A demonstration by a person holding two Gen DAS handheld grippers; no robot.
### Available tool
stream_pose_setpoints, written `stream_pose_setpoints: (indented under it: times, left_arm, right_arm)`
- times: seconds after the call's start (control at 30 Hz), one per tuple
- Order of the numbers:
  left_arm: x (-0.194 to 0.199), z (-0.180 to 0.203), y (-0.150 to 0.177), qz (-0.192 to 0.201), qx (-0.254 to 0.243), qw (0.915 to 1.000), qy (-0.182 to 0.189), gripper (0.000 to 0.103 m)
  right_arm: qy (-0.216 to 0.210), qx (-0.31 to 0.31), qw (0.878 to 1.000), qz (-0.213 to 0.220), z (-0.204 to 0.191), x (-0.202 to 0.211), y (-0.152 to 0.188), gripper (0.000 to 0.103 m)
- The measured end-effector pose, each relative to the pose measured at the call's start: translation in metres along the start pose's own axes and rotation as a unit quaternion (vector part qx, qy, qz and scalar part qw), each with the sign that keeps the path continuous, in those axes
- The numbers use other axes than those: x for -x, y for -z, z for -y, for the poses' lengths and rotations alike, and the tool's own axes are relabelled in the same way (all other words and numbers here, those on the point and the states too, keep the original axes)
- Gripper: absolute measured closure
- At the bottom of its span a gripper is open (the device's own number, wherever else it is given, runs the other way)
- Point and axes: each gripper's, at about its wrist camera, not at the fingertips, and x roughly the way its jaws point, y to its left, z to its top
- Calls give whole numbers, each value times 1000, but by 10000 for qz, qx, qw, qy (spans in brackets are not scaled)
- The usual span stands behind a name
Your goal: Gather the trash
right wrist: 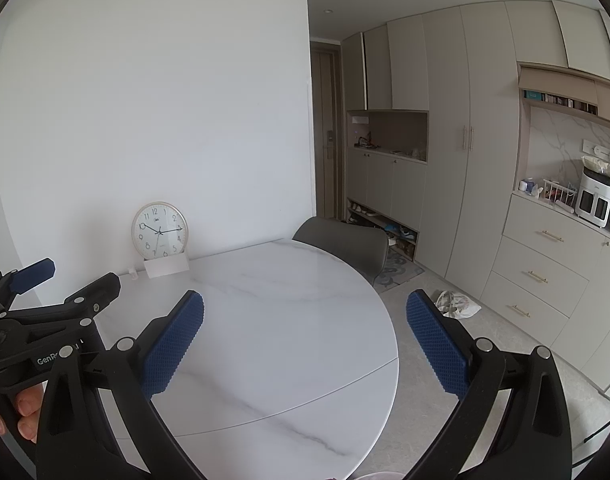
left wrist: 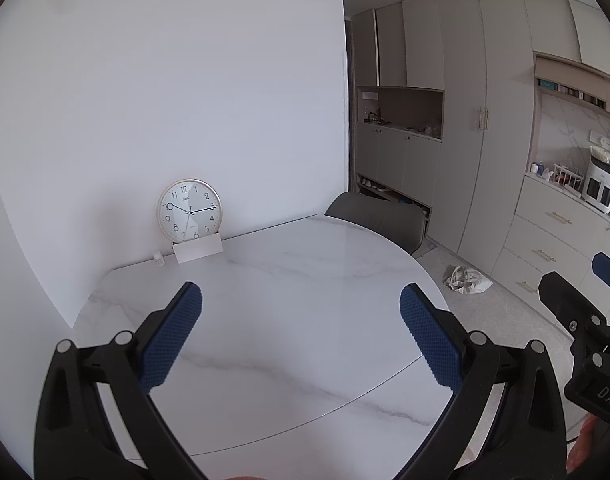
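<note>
Blue ribbed pads sit closest to us in both wrist views, on black fingers. We see the left gripper (left wrist: pixel 301 332) spread wide with nothing between its pads, held above the white marble table (left wrist: pixel 305 300). We see the right gripper (right wrist: pixel 305 340) spread wide too, also empty, held over the same table's right edge, with its right finger over the floor.

From the right wrist view, the left gripper also shows at the left edge, with fingers of the person's left hand (right wrist: pixel 23 412) wrapped round its handle. From the left wrist view, part of the right gripper shows at the right edge.

We mark the trash as a crumpled white bag (left wrist: pixel 467 279) lying on the pale floor to the right of the table, near the base of the drawer cabinet (left wrist: pixel 553 248). It is well apart from both grippers and neither touches it. In the right wrist view it appears just past the right pad's tip.

On the table's far side, a round clock (left wrist: pixel 189 210) leans upright against the white wall, with a small white card (left wrist: pixel 198 249) propped in front of its base and a tiny white bottle (left wrist: pixel 158 259) just left of the card. A grey chair (left wrist: pixel 379 216) is tucked at the table's far right edge.
</note>
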Motion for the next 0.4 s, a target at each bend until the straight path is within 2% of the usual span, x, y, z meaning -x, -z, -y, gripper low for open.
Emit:
stream_pose_setpoints:
  times: [0.4]
  left_arm:
    - [0, 1, 2, -36, 9, 10000, 68, 8]
  right_arm:
    - [-26, 13, 10000, -27, 1, -3, 0, 2]
